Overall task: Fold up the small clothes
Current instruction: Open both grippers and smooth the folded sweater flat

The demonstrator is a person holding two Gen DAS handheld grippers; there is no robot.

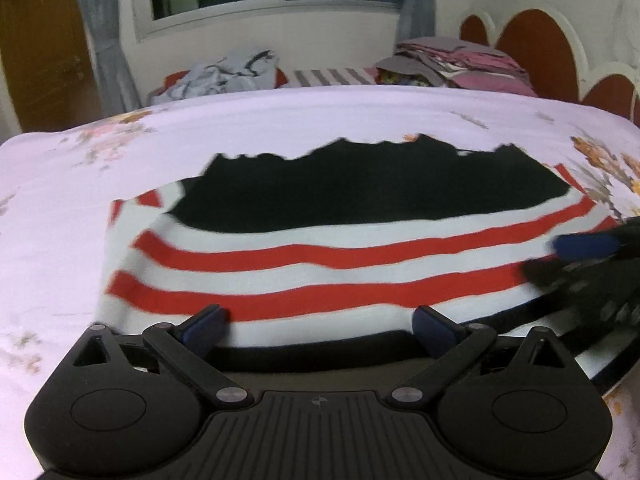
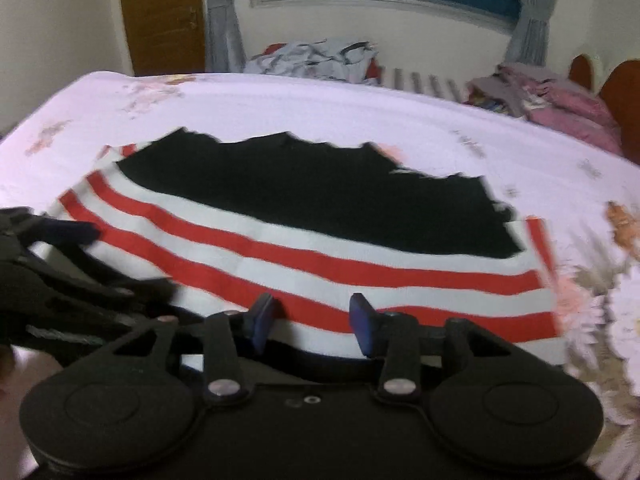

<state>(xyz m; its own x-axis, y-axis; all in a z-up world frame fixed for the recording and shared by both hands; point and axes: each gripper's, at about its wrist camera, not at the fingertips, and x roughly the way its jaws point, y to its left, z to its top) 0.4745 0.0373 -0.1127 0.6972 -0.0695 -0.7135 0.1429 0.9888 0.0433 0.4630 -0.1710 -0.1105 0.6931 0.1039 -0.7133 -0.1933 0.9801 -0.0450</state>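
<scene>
A small garment (image 1: pixel 320 256), red-and-white striped with a black upper part (image 1: pixel 360 196), lies spread flat on the pale floral bedsheet (image 1: pixel 280 120). My left gripper (image 1: pixel 322 322) hovers over its near hem with the jaws wide apart and nothing pinched. At the right edge of the left wrist view, my right gripper (image 1: pixel 556 258) comes in over the stripes. In the right wrist view the same garment (image 2: pixel 320 276) fills the middle. My right gripper (image 2: pixel 312 322) stands over the near hem, jaws partly apart, striped cloth showing in the gap. My left gripper (image 2: pixel 130 260) shows at the left.
At the bed's far side lie a crumpled grey-white garment (image 1: pixel 224 72) and a stack of pink and grey folded clothes (image 1: pixel 460 64). A red-and-white headboard (image 1: pixel 536 48) stands at the right, a wooden door (image 1: pixel 40 48) at the left, a curtained window behind.
</scene>
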